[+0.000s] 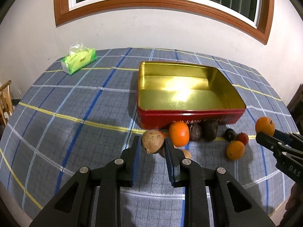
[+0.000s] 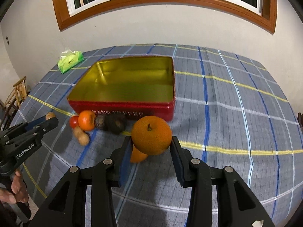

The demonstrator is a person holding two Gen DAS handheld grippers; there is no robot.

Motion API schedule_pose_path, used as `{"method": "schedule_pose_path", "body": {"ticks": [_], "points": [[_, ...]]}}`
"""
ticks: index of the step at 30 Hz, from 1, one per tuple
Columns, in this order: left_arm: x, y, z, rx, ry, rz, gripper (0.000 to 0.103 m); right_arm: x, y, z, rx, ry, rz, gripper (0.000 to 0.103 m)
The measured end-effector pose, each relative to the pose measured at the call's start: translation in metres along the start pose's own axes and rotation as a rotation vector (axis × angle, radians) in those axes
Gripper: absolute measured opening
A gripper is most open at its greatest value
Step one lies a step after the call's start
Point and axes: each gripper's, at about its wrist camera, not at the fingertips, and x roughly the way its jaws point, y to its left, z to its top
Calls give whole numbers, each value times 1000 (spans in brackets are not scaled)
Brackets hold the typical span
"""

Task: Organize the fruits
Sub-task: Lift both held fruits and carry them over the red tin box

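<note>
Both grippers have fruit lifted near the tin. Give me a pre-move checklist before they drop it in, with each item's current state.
1. Left gripper shut on the brown fruit: ok.
2. Right gripper shut on the large orange fruit: ok.
3. Red tin open, gold interior free of fruit: ok.
4. Both held fruits clear of the tablecloth: ok, each shows above the cloth.
5. Grippers apart from each other: ok.
6. Grip firm enough for the carry: cannot tell.

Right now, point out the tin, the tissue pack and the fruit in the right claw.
tin [image 1: 189, 114]: left wrist view, red front wall.
tissue pack [image 1: 79, 61]: left wrist view, green side.
orange [image 2: 151, 137]: right wrist view, front skin.
</note>
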Motion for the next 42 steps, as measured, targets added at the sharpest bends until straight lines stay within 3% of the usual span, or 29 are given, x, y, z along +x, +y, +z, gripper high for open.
{"method": "schedule_pose_path", "body": {"ticks": [17, 31, 42], "points": [[14, -10, 39, 41, -45, 35, 26, 17, 12, 37, -36, -20, 19, 38], [63, -13, 78, 52, 18, 39, 26, 55, 7, 75, -62, 0, 3, 38], [98, -16, 84, 62, 81, 42, 26, 93, 3, 84, -65, 61, 0, 38]]}}
